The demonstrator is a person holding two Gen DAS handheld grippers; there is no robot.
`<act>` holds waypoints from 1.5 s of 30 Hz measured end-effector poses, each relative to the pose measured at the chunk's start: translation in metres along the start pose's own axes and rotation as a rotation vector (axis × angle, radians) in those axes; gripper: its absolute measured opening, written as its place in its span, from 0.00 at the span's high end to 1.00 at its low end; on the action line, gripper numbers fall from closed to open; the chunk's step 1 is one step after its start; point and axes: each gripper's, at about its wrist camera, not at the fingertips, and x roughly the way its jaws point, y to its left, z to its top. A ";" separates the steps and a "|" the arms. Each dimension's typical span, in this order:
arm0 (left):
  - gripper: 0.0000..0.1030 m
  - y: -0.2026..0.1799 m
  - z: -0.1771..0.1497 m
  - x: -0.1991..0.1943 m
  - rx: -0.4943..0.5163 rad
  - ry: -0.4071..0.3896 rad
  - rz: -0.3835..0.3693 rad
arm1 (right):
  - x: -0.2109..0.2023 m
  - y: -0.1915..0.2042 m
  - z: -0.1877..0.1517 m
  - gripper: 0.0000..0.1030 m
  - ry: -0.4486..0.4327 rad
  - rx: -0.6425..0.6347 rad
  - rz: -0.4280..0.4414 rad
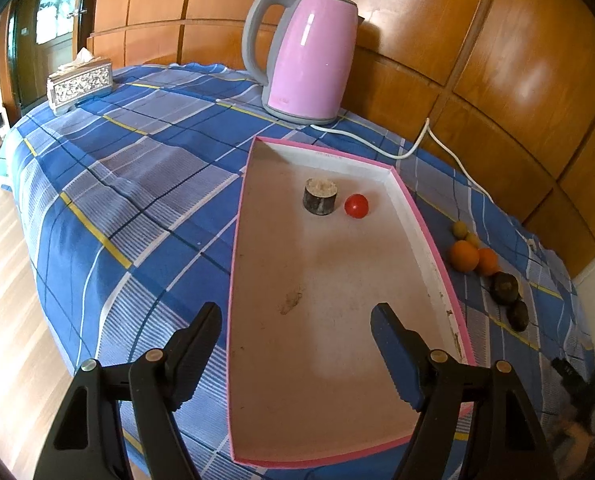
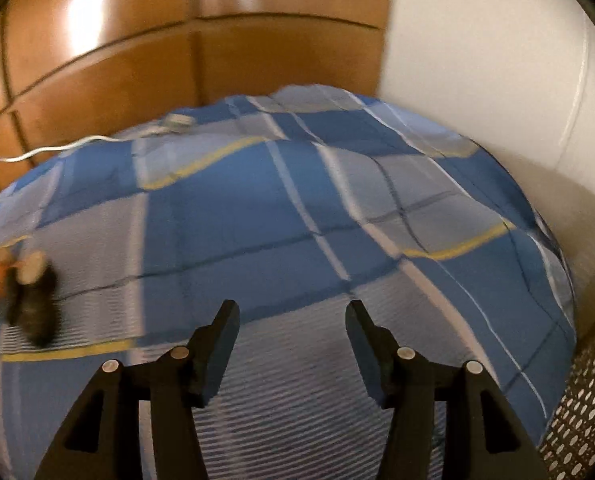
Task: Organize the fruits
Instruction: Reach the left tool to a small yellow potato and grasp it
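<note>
Left gripper [image 1: 297, 312]: black plastic arms, blue ribbed pads, released wide with nothing between them, over the near end of the tray [image 1: 425, 236]. Tray is a shallow rectangular box lid, pink rim, white inner walls, stained matte floor. Inside it: one small glossy red fruit [image 1: 356, 206] just beside one short dark cylinder [image 1: 320, 196] with a pale flat top.

On the blue plaid cloth [image 1: 137, 184] right of the tray, a row near its wall: two small yellow-green fruits [image 1: 459, 229], two smooth oranges [image 1: 463, 255], two dark wrinkled fruits [image 1: 504, 288].

Right gripper [image 2: 292, 312]: same build, jaws apart, empty, over bare cloth. Its view is motion-blurred; the dark and orange blobs at left are probably those same fruits.

One glossy pink kettle [image 1: 311, 56] with a grey handle, one embossed silver tissue box [image 1: 79, 85].
</note>
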 end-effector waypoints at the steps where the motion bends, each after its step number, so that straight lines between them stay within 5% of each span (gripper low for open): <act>1: 0.25 -0.002 0.001 0.000 0.005 0.001 -0.001 | 0.004 -0.005 -0.002 0.35 0.000 0.019 0.005; 16: 0.30 -0.081 0.044 0.018 0.178 0.037 -0.165 | 0.006 -0.013 -0.008 0.26 -0.040 0.050 -0.009; 23: 0.61 -0.143 0.073 0.059 0.268 0.135 -0.273 | 0.007 -0.013 -0.008 0.25 -0.042 0.048 -0.009; 26: 0.66 -0.165 0.081 0.083 0.294 0.188 -0.304 | 0.007 -0.013 -0.008 0.25 -0.041 0.048 -0.008; 37: 0.70 -0.197 0.111 0.162 0.133 0.428 -0.398 | 0.008 -0.012 -0.007 0.24 -0.042 0.042 -0.013; 45: 0.73 -0.215 0.118 0.208 0.109 0.506 -0.364 | 0.008 -0.012 -0.007 0.24 -0.044 0.040 -0.014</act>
